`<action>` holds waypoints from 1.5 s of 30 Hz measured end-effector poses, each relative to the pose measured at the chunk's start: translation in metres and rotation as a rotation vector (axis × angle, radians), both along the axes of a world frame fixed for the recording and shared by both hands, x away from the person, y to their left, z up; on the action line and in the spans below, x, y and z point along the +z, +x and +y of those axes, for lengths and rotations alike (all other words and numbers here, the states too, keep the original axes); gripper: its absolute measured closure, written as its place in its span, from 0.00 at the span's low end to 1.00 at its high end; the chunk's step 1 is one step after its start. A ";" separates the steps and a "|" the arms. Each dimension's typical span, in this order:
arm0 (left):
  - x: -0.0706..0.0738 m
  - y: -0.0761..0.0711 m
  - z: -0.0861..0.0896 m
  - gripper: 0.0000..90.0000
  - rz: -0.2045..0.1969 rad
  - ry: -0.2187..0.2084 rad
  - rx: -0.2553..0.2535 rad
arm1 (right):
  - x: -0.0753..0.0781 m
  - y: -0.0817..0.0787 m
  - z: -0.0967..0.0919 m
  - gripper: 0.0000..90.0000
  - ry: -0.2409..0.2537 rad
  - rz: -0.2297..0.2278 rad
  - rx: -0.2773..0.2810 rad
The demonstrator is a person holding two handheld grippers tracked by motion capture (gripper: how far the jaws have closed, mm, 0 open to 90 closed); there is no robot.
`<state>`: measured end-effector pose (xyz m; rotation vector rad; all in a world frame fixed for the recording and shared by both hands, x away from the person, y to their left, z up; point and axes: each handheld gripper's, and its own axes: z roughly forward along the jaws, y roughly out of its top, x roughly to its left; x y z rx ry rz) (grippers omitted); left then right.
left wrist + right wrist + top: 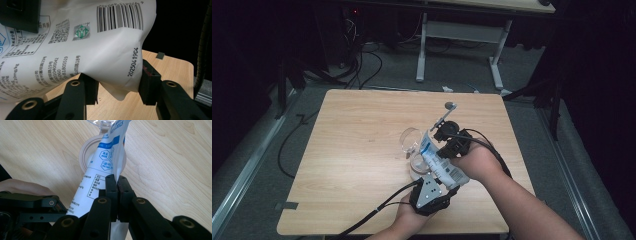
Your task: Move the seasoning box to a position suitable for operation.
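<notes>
Left gripper [432,192] sits at the near edge of the table [352,150], jaws partway apart and clamped on the bottom end of the bag [439,162]. Left gripper view confirms: both pads [148,85] press into the bag's [82,47] creased lower corner, barcode and date print just above the grip.

Bag is white with blue print, held off the table between the two grippers, slanting from near right up toward far left. Its upper end tilts over the clear glass [411,141], which stands mid-table, right of centre. Below the bag, a round pale lid [86,153] lies flat on the wood, just beside the glass base.

Right gripper [447,147] comes in from the right, farther from the person than the left one, hand wrapped round its body. Jaws pinched nearly together on the bag's side edge; right gripper view shows the two pads [111,187] with only the thin folded film [105,167] between them.

Cables trail off the near edge from both grippers.
</notes>
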<state>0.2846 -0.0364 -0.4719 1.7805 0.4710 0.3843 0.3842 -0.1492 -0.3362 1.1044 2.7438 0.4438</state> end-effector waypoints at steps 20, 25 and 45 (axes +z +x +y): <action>-0.001 0.001 0.000 0.64 0.004 -0.005 0.004 | -0.001 0.003 0.001 0.99 -0.004 0.004 0.010; -0.001 0.000 0.000 0.64 0.006 -0.006 0.005 | -0.001 0.003 0.001 0.99 -0.004 0.003 0.011; 0.000 0.001 0.000 0.64 0.010 -0.013 0.006 | 0.000 0.003 0.001 0.99 -0.008 -0.001 0.009</action>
